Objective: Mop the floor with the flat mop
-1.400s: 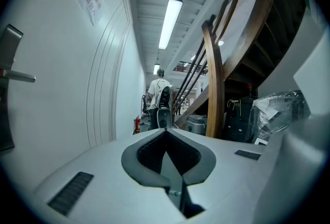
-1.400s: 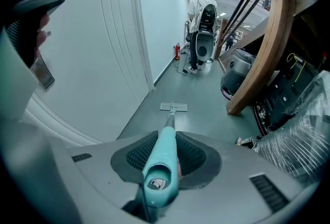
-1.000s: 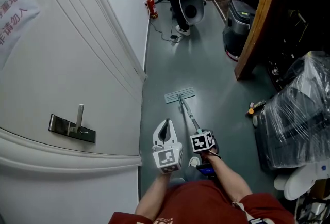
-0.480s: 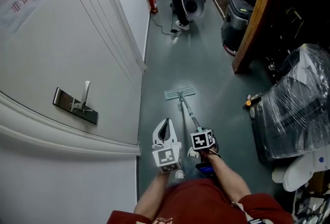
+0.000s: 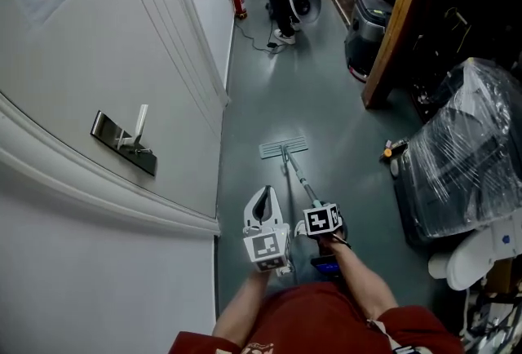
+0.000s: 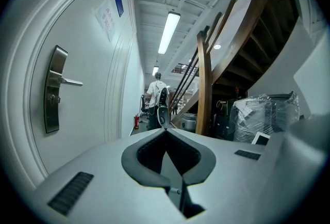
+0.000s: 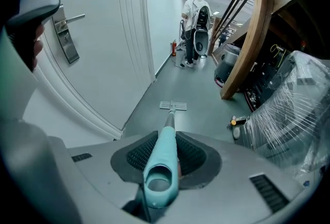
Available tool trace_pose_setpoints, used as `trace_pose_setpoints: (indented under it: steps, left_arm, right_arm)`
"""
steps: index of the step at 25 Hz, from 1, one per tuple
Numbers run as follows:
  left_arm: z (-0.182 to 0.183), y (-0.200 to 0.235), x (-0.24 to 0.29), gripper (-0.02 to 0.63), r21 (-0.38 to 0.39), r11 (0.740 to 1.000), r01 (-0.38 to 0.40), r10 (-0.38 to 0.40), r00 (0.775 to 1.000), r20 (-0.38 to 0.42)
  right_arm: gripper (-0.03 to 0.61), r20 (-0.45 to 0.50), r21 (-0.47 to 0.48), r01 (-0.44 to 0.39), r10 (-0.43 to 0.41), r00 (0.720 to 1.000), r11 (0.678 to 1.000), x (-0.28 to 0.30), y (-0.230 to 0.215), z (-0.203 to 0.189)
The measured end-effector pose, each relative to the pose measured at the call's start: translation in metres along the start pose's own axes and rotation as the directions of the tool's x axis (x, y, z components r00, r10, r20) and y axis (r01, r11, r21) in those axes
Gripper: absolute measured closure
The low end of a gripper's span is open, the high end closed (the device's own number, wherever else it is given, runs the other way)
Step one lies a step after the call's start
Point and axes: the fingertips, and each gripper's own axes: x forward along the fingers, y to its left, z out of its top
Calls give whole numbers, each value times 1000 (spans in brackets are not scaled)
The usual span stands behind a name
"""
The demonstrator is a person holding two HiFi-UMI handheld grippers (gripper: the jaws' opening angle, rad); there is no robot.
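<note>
Grip: the right gripper (image 7: 166, 153) is clenched on the teal handle (image 7: 164, 161) of the flat mop (image 5: 284, 148).
Right arm: the bare forearm (image 5: 359, 279) reaches forward and down from a red sleeve, with the gripper held low in front of the body.
Left gripper (image 5: 263, 197): its jaw tips are closed together on nothing. It sits just beside the right one, off the handle, pointing down the corridor.
Flat mop: the handle runs forward and down from the right gripper to the head, which lies flat on the grey floor (image 5: 326, 99) near the foot of the door.
Around: a white door (image 5: 81, 59) with a lever (image 5: 130, 140) is on the left, and a plastic-wrapped bundle (image 5: 465, 148) on the right.
Change: both grippers hold the same pose as a second ago, with the mop head equally far ahead. The lever has slid up the head view.
</note>
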Motion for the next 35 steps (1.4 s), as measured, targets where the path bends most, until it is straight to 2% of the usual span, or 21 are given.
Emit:
trace_pose_setpoints:
  steps: [8,17,28,35]
  left_arm:
    - [2,-21,-55,600,6,1000,-3,2,1000,30]
    - [1,-80,-104,598,30,1000,-9,8,999,31]
    - [-8,-139,-161,598,35,999,-34,33,999,33]
    - [-29,-166,-201,598,35,999,-27,26,999,24]
  right_arm:
    - [460,-8,-9,-7,7,1000,1000,-31,3,-52]
    - [460,-6,-26,-26,26,1000,999,-65,-19,-111]
    - [460,-2,-53,-39,39,999,998,-99,-44,-178]
    - [460,-4,-47,-51,51,999,998,-122,-51,-220]
